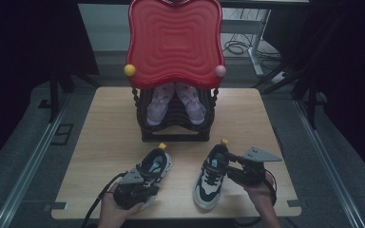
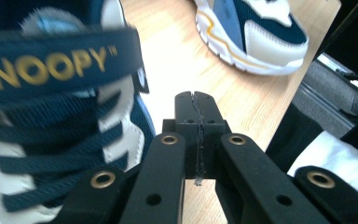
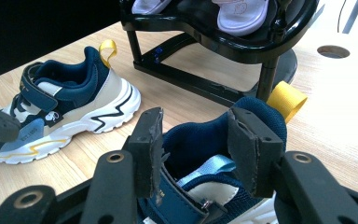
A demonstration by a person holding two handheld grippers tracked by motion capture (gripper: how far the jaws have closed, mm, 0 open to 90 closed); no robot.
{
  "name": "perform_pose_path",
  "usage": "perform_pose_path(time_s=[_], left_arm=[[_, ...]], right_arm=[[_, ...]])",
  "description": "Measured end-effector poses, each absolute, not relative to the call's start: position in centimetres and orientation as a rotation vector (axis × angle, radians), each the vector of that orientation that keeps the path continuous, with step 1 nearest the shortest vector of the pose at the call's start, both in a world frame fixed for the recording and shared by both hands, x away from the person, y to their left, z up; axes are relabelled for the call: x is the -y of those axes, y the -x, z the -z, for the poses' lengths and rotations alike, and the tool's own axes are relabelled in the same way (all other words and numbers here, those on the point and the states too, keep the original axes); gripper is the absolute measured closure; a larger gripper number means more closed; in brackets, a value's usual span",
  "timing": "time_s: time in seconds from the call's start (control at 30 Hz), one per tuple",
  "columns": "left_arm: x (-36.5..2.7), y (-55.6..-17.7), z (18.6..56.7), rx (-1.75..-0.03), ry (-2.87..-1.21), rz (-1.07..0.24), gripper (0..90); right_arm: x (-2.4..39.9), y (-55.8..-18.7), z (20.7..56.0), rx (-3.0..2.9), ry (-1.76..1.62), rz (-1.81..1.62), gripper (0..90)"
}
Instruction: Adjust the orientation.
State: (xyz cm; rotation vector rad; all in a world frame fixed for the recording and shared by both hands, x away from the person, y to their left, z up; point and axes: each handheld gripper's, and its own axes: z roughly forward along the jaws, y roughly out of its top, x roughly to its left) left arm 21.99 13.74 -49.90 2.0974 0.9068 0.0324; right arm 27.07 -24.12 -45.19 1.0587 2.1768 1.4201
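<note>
Two navy and white sneakers with yellow heel loops lie on the wooden table (image 1: 109,123). My left gripper (image 1: 147,184) rests at the toe end of the left sneaker (image 1: 156,164). Its jaws (image 2: 196,109) are shut with nothing between them, just right of the sneaker's strap (image 2: 51,65) marked SNOOPY. My right gripper (image 1: 228,161) is at the heel end of the right sneaker (image 1: 210,175). It stands open (image 3: 200,149), one finger on each side of the sneaker's padded collar (image 3: 200,135). The left sneaker (image 3: 65,107) lies beyond.
A black shoe rack (image 1: 176,133) with a tilted red top (image 1: 175,40) stands at the table's middle back and holds a pair of lilac shoes (image 1: 159,104). Its frame (image 3: 200,37) is close behind the right sneaker. A person's hands hold both grippers at the front edge.
</note>
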Motion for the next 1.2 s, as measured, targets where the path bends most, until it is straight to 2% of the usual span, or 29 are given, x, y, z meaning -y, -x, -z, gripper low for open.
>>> perform_pose_path(time_s=[0.53, 1.2], left_arm=[[-14.3, -21.8, 51.1, -0.938, -2.126, -0.035, 89.9], [-19.7, -22.5, 51.1, -1.053, -2.088, -0.047, 89.9]], right_arm=[[23.9, -27.0, 45.2, -2.184, -1.064, -1.417, 55.2], [24.1, -27.0, 45.0, -2.173, -1.063, -1.421, 55.1]])
